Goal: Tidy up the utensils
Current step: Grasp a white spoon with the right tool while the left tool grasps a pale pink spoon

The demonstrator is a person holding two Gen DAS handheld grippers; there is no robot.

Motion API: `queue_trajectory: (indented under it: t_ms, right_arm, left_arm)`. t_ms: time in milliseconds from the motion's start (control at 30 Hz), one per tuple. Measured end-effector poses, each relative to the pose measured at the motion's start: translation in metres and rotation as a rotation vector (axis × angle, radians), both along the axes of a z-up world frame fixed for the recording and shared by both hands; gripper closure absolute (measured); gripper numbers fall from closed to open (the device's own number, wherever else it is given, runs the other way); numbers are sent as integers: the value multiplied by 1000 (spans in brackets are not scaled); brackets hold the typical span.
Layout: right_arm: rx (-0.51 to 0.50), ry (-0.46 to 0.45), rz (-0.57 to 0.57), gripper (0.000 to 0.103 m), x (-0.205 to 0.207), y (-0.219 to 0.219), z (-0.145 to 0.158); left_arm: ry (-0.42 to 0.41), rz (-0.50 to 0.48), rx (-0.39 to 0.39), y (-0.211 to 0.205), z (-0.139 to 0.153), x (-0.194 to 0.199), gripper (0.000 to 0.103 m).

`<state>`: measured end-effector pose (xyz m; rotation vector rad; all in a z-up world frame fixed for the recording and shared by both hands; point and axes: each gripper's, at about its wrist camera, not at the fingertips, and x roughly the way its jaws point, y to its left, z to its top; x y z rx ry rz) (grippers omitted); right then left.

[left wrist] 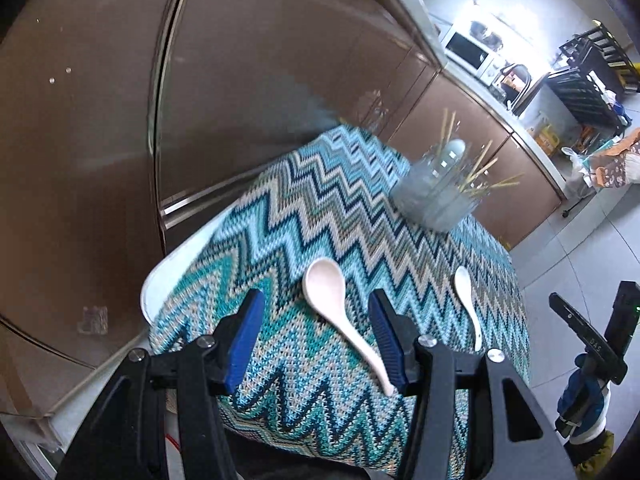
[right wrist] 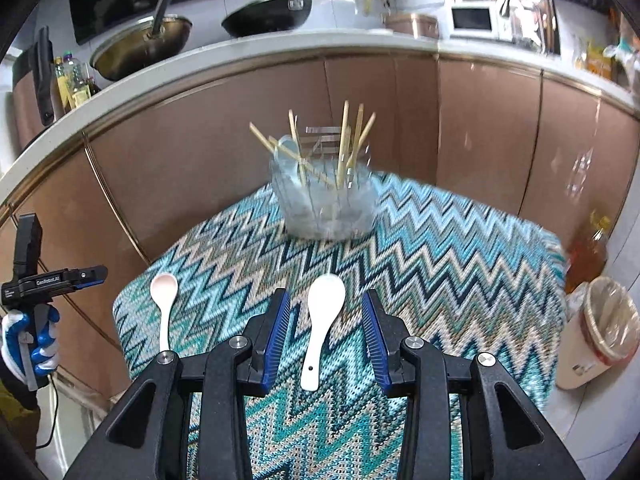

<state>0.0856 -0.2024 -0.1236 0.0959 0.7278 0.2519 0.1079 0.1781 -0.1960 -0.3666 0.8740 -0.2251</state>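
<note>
Blue-padded fingers of the left gripper (left wrist: 316, 300) are standing wide apart over the zigzag cloth (left wrist: 320, 220), holding nothing; the pink spoon (left wrist: 340, 316) is lying on the cloth between them, its handle running close beside the right pad. In the right wrist view the right gripper (right wrist: 324, 300) is likewise spreading its fingers wide and empty, with the white spoon (right wrist: 322, 328) lying flat between them, bowl pointing away, touching neither pad. The two spoons are lying apart, side by side, near the front edge of the table (left wrist: 172, 264). Farther back on the cloth a clear holder (right wrist: 324, 204) is standing upright with several chopsticks (right wrist: 344, 144) leaning out of it at different angles. Behind the table brown cabinets (right wrist: 480, 128) are running under a counter carrying pans (right wrist: 268, 16) and a microwave (right wrist: 472, 20).
</note>
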Motion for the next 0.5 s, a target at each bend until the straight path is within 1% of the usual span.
queue_trajectory:
  t_ms: [233,400,500]
  right_arm:
    - [58,110,56,66,32,-2,-32]
    - [135,207,127,66,65,-3,-56]
    - [148,256,160,66,89,-4,-69]
  left_arm:
    - [51,-35,-59,-8,-28,22,51]
    - [77,-67,-99,-15,-42,41,52]
    - [98,-73,-97,-20,-53,51,52]
